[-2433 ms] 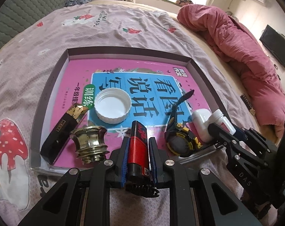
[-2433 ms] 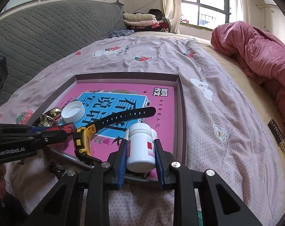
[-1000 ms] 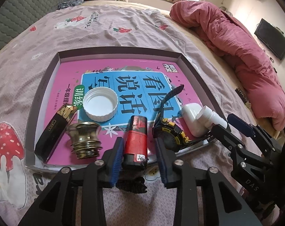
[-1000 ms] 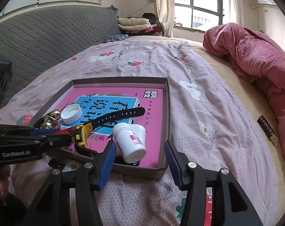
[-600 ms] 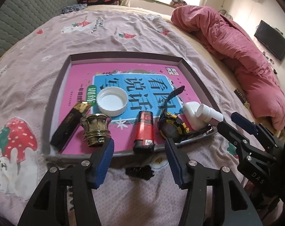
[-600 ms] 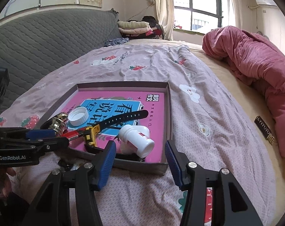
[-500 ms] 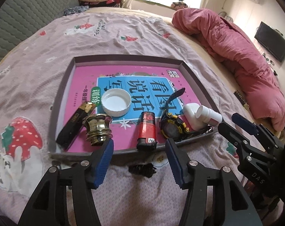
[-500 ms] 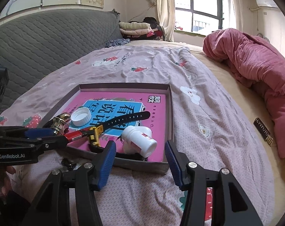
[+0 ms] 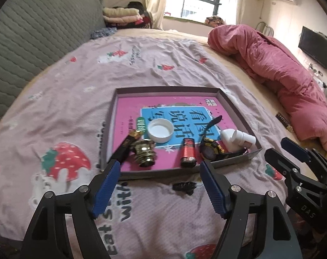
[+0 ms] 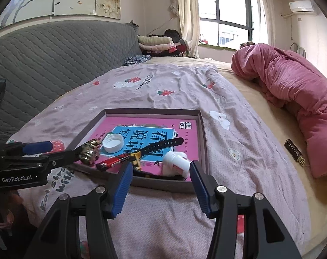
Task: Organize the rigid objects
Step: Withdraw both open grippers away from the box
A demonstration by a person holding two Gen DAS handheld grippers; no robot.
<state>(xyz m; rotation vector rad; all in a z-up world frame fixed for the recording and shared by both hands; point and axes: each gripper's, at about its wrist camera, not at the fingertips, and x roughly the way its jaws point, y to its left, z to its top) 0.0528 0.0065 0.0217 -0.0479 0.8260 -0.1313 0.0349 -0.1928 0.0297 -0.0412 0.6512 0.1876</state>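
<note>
A shallow grey tray [image 9: 167, 90] lined with a pink book lies on the bed. Along its near side lie a black-and-gold bar [image 9: 125, 149], a brass knob [image 9: 144, 153], a white cap [image 9: 160, 129], a red lighter [image 9: 188, 152], a yellow-black watch [image 9: 209, 149] and a white bottle [image 9: 236, 139] on its side. My left gripper [image 9: 159, 168] hovers just short of the tray's near rim, jaws opening, nothing between them. My right gripper [image 10: 161, 167] hangs before the bottle [image 10: 177, 160] and watch [image 10: 154, 146], jaws also opening and empty.
A small black clip [image 9: 184, 186] lies on the strawberry-print sheet in front of the tray. A pink quilt [image 9: 282, 75] is heaped along the right side. A grey padded headboard [image 10: 55, 54] runs on the left, with folded clothes [image 10: 157, 43] beyond.
My left gripper let go of the red lighter, opened wide and drew back and up. The right gripper released the bottle, which now lies on its side, and also pulled back.
</note>
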